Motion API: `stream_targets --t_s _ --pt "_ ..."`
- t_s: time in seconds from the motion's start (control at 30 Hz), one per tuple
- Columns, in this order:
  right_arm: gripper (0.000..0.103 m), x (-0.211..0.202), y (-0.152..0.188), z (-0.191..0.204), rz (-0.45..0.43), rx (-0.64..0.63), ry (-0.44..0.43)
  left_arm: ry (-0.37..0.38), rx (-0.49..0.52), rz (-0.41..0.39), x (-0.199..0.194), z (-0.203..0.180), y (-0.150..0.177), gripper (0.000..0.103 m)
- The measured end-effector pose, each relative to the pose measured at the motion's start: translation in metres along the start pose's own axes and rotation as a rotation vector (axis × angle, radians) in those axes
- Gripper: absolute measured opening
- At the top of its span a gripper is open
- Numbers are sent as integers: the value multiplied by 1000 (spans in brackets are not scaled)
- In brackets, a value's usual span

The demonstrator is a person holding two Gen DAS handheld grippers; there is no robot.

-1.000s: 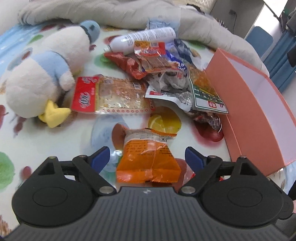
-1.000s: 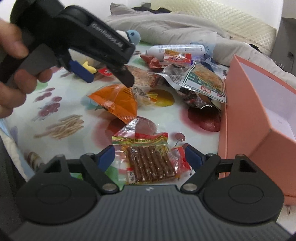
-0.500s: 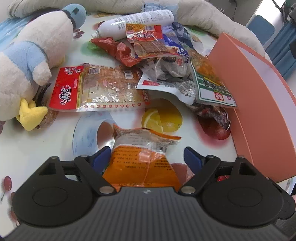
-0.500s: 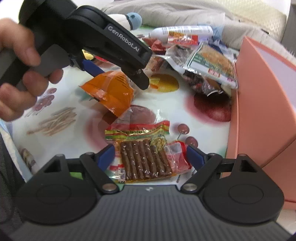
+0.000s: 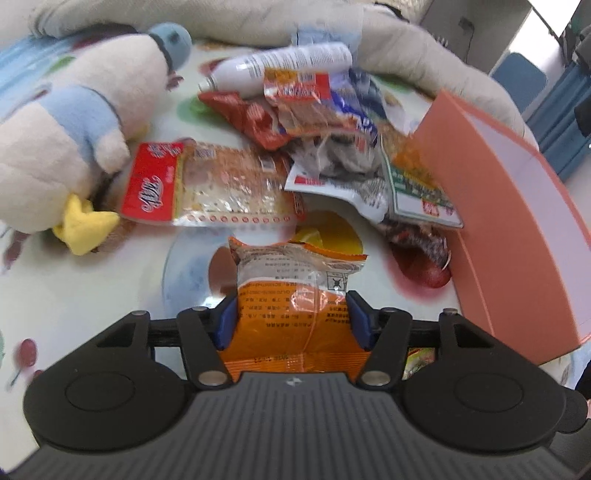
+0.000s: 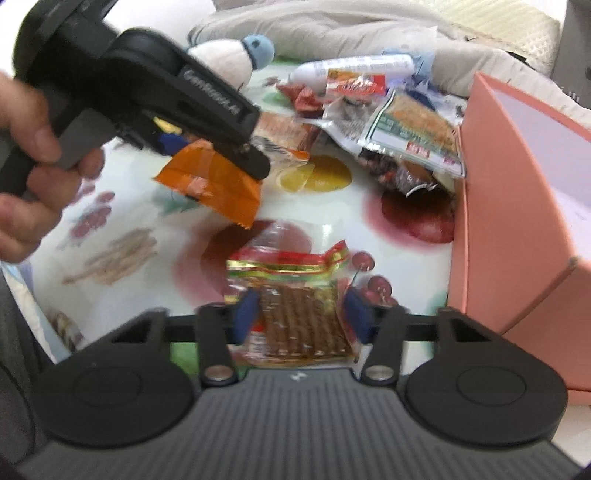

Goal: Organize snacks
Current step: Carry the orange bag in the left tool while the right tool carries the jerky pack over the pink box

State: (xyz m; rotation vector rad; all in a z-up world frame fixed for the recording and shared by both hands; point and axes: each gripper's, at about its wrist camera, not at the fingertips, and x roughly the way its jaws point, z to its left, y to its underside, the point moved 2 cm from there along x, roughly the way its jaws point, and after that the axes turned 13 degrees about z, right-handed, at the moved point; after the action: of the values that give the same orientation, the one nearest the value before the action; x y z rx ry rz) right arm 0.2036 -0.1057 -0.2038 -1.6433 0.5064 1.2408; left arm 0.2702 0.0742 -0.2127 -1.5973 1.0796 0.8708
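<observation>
Both grippers' jaws have just been closing: left gripper [image 5: 291, 314] is pinching the orange packet [image 5: 295, 295], right gripper [image 6: 301, 314] the brown-stick packet [image 6: 299, 317], both tilting downward near the pink box [image 6: 509, 206].

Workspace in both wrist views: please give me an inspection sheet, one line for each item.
Surface: fruit-print cloth, bare only in patches.
Job's things: orange packet; clear packet of brown sticks; pink box, open, at the right.
Clutter: snack pile beside the box; white bottle; plush duck; grey blanket.
Grippers: left gripper, pads pressing the orange packet, jaws just closing; right gripper, jaws just closing around the stick packet, contact unclear.
Cables: nothing seen.
Surroundings: blue chair, pale quilted cushion.
</observation>
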Motion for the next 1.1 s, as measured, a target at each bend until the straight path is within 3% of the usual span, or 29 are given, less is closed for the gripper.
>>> stream_targets --t_s 0.57,0.93,1.1 --pt "43 -35 17 -4 -85 145 4 -55 -22 -75 -46 1 59 65" --pt "43 -78 -1 -5 -174 169 23 -71 -16 -112 -78 -14 56 65" --pt "43 -106 -14 -11 -240 197 23 -33 -15 -152 -108 -26 45 65"
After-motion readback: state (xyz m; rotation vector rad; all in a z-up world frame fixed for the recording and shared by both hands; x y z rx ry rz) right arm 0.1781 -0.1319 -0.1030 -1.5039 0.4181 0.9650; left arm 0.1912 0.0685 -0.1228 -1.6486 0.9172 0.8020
